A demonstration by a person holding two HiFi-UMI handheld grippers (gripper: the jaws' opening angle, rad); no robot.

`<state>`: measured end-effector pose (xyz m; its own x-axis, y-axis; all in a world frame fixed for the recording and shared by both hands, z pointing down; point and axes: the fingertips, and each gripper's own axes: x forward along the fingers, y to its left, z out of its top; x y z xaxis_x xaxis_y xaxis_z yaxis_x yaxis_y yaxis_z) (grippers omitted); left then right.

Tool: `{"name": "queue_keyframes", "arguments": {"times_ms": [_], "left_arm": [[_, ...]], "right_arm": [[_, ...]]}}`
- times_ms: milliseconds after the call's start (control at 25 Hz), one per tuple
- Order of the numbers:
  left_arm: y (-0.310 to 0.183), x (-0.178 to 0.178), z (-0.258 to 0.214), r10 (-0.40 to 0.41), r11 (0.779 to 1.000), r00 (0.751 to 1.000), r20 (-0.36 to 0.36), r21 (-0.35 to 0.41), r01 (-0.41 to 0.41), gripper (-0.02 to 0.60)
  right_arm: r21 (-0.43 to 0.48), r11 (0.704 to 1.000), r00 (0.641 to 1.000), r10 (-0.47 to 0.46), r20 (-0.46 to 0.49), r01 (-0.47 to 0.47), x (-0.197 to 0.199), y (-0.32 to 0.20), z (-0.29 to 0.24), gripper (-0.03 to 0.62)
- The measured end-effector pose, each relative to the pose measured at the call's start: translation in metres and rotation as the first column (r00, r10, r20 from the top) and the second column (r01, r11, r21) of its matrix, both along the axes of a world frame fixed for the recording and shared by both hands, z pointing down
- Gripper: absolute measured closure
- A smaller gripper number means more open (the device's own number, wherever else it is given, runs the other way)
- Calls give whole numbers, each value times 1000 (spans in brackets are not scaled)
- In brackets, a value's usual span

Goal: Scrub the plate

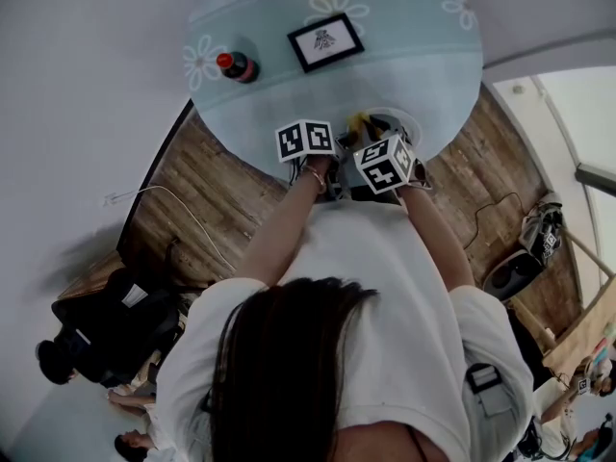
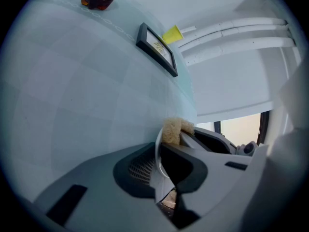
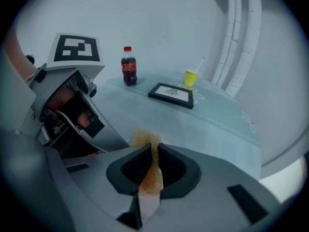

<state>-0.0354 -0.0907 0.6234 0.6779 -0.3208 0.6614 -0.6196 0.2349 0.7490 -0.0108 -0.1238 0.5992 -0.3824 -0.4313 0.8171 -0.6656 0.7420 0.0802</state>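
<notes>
Left tool [image 2: 160, 170] is clamping the plate [image 2: 156, 151] rim — stiff, slick, likely fragile, edge grip suits. Right tool [image 3: 153, 170] is pinching the sponge [image 3: 145, 139] — soft, squashing flat.

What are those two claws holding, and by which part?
The left gripper pinches the plate by its rim. The right gripper squeezes the sponge across its middle, one end poking past the tips.

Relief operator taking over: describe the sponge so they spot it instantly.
Start at the round pale-blue table and go to its near edge. The sponge is the tan, fuzzy wad pinched in the right claw, unlike the smooth white plate beside it.
</notes>
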Motion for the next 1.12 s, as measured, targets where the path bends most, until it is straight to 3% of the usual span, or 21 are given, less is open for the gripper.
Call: {"name": "queue_keyframes", "arguments": {"times_ms": [440,1120], "left_arm": [[1,-1,0,-11,1000,1000,-2,4,11,537],[0,-2,0,-35,999,999,7,-6,35,537]], "right_arm": [[-77,997,1000,17,20,-15,3,19,3,539],[-13,997,995,-73,-72,73,11,49,-3,539]]}}
